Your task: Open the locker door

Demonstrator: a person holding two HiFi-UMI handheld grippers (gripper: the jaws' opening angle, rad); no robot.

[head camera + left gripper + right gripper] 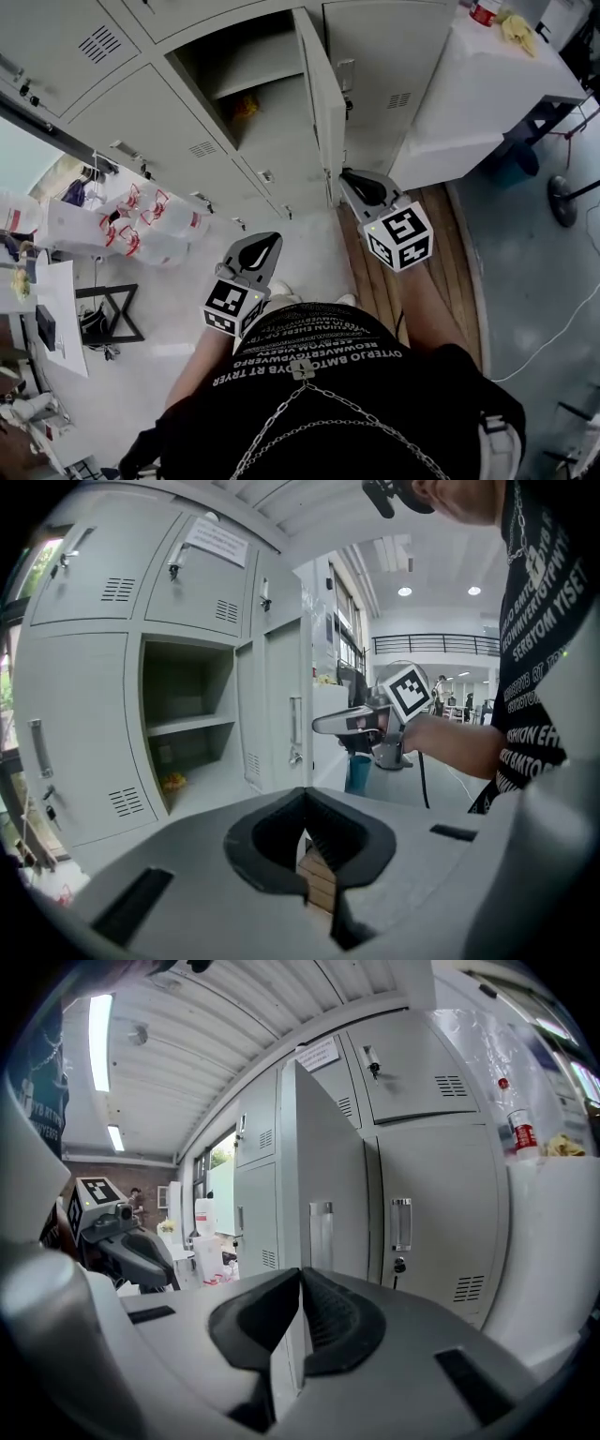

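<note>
Door (323, 103) swung out from its locker (244, 84), free edge held by my right gripper (349, 178).

Furthest left, my left gripper (265, 242) hangs back from the lockers with its jaws pressed together on nothing, well apart from the door. Next comes the open locker, its shelf (248, 70) showing. At the right side of that opening the door stands upright and edge-on to me, hinged at the locker, with its long free edge running up and down right in front of my right gripper. Those jaws are closed on that thin edge. The right hand is the nearer one by far. I judge any further opening means drawing that edge on rightward, round the hinge and away from the opening.
</note>
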